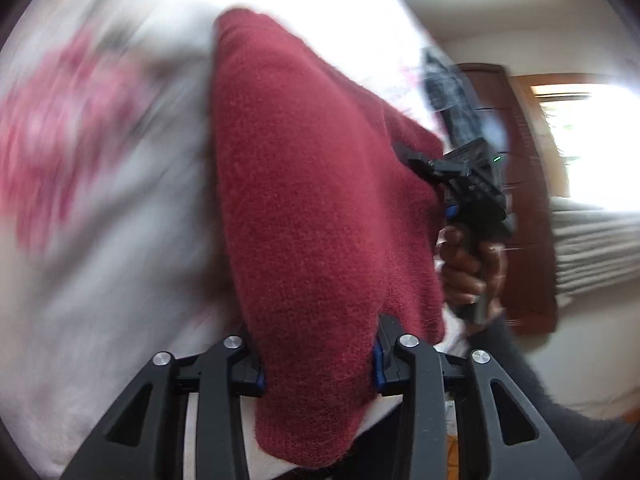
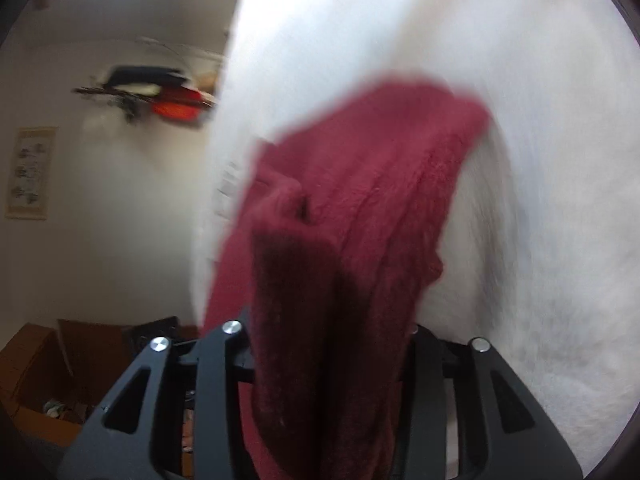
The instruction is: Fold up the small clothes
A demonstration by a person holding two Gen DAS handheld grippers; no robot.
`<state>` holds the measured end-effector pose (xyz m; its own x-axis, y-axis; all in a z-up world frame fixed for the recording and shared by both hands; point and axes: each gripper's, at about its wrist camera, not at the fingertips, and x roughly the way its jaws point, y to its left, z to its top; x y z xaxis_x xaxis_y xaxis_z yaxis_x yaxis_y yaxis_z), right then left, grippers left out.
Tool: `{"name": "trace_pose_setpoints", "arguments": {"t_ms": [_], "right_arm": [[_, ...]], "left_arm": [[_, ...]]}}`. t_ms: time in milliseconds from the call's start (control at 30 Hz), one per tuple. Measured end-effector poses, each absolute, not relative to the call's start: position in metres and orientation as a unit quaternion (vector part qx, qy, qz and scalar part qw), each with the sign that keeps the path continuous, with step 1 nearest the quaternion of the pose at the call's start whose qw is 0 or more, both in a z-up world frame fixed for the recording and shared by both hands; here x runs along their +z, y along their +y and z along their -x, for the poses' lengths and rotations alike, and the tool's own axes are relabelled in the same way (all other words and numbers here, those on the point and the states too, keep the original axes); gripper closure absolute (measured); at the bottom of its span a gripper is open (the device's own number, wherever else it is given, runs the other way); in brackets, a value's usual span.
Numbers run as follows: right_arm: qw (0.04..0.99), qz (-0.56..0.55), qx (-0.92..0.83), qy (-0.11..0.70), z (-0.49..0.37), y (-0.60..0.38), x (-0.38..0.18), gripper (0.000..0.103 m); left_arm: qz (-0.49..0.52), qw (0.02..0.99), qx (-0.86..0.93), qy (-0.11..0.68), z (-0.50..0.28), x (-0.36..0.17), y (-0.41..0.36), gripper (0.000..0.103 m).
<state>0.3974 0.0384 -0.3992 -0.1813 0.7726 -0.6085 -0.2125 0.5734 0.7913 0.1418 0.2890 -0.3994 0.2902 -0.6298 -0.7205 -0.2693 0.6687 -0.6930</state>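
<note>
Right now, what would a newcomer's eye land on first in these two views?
The dark red knit garment fills the middle of both views, draped between the fingers of the left hand-held gripper and of the right hand-held gripper. Behind it lies a blurred white cloth with a pink pattern. At the right of the left wrist view, a hand grips the other tool's handle.
</note>
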Motion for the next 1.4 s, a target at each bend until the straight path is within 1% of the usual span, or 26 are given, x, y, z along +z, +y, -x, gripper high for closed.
{"name": "trace_pose_setpoints", "arguments": {"t_ms": [33,100,133,200,233,267,333,400,433,467,500,600,633,733,767,800,867,933,1033,1100,1133,1200,1233,1267,1333,1400], "right_arm": [[0.607,-0.217,0.401,0.651,-0.394,0.035,-0.405,0.054],[0.617,-0.240,0.377,0.648,-0.392,0.020,-0.396,0.044],[0.634,-0.244,0.366,0.636,-0.390,0.010,-0.385,0.035],[0.680,-0.229,0.343,0.606,-0.382,-0.010,-0.355,0.032],[0.697,-0.220,0.335,0.595,-0.377,-0.017,-0.341,0.034],[0.713,-0.210,0.333,0.580,-0.372,-0.021,-0.327,0.040],[0.730,-0.180,0.340,0.565,-0.367,-0.015,-0.306,0.051],[0.737,-0.139,0.338,0.568,-0.366,0.003,-0.302,0.054],[0.735,-0.129,0.334,0.576,-0.363,-0.001,-0.316,0.064],[0.728,-0.123,0.330,0.587,-0.365,0.001,-0.327,0.089],[0.728,-0.110,0.317,0.598,-0.368,0.011,-0.336,0.094],[0.753,-0.098,0.315,0.569,-0.368,0.019,-0.328,0.095],[0.763,-0.085,0.302,0.566,-0.368,0.022,-0.332,0.096],[0.754,-0.084,0.279,0.588,-0.375,0.014,-0.358,0.091],[0.754,-0.087,0.286,0.585,-0.374,0.012,-0.354,0.086],[0.755,-0.094,0.292,0.579,-0.372,0.007,-0.346,0.086],[0.774,-0.103,0.298,0.549,-0.366,-0.004,-0.321,0.086],[0.780,-0.111,0.311,0.532,-0.361,-0.006,-0.307,0.086],[0.757,-0.084,0.328,0.559,-0.366,0.015,-0.315,0.086],[0.747,-0.047,0.307,0.587,-0.375,0.027,-0.341,0.098],[0.749,-0.029,0.294,0.593,-0.380,0.028,-0.351,0.103],[0.743,-0.046,0.292,0.600,-0.385,0.023,-0.351,0.103],[0.746,-0.048,0.300,0.593,-0.381,0.022,-0.340,0.102],[0.750,-0.046,0.310,0.583,-0.375,0.021,-0.328,0.096],[0.750,-0.038,0.340,0.566,-0.351,0.018,-0.304,0.095],[0.738,-0.014,0.361,0.570,-0.326,0.021,-0.303,0.095]], "left_arm": [[0.407,0.687,-0.125,0.588,-0.139,-0.415,0.293,0.052],[0.426,0.679,-0.120,0.586,-0.139,-0.415,0.298,0.048],[0.405,0.695,-0.112,0.583,-0.139,-0.401,0.299,0.044],[0.333,0.746,-0.076,0.572,-0.137,-0.369,0.298,0.041],[0.292,0.779,-0.060,0.551,-0.133,-0.346,0.297,0.041],[0.272,0.801,-0.061,0.529,-0.128,-0.327,0.296,0.041],[0.283,0.813,-0.121,0.495,-0.122,-0.302,0.290,0.043],[0.297,0.798,-0.189,0.489,-0.125,-0.297,0.273,0.043],[0.298,0.790,-0.206,0.495,-0.127,-0.304,0.266,0.044],[0.299,0.779,-0.215,0.507,-0.131,-0.316,0.258,0.048],[0.304,0.767,-0.212,0.525,-0.137,-0.332,0.251,0.051],[0.320,0.727,-0.174,0.581,-0.148,-0.388,0.247,0.057],[0.320,0.724,-0.160,0.590,-0.149,-0.398,0.249,0.067],[0.341,0.706,-0.189,0.591,-0.155,-0.381,0.251,0.066],[0.333,0.714,-0.208,0.580,-0.154,-0.365,0.255,0.066],[0.329,0.723,-0.225,0.564,-0.156,-0.347,0.257,0.065],[0.328,0.749,-0.231,0.528,-0.170,-0.316,0.270,0.058],[0.331,0.770,-0.215,0.501,-0.200,-0.302,0.289,0.056],[0.313,0.780,-0.163,0.516,-0.252,-0.321,0.305,0.056],[0.297,0.767,-0.128,0.554,-0.279,-0.352,0.308,0.058],[0.300,0.758,-0.122,0.566,-0.287,-0.365,0.309,0.062],[0.290,0.763,-0.117,0.566,-0.291,-0.361,0.305,0.062],[0.280,0.773,-0.117,0.557,-0.285,-0.345,0.300,0.061],[0.282,0.781,-0.130,0.542,-0.282,-0.331,0.303,0.060],[0.286,0.787,-0.174,0.518,-0.260,-0.313,0.302,0.060],[0.264,0.786,-0.176,0.531,-0.244,-0.316,0.291,0.060]]}}
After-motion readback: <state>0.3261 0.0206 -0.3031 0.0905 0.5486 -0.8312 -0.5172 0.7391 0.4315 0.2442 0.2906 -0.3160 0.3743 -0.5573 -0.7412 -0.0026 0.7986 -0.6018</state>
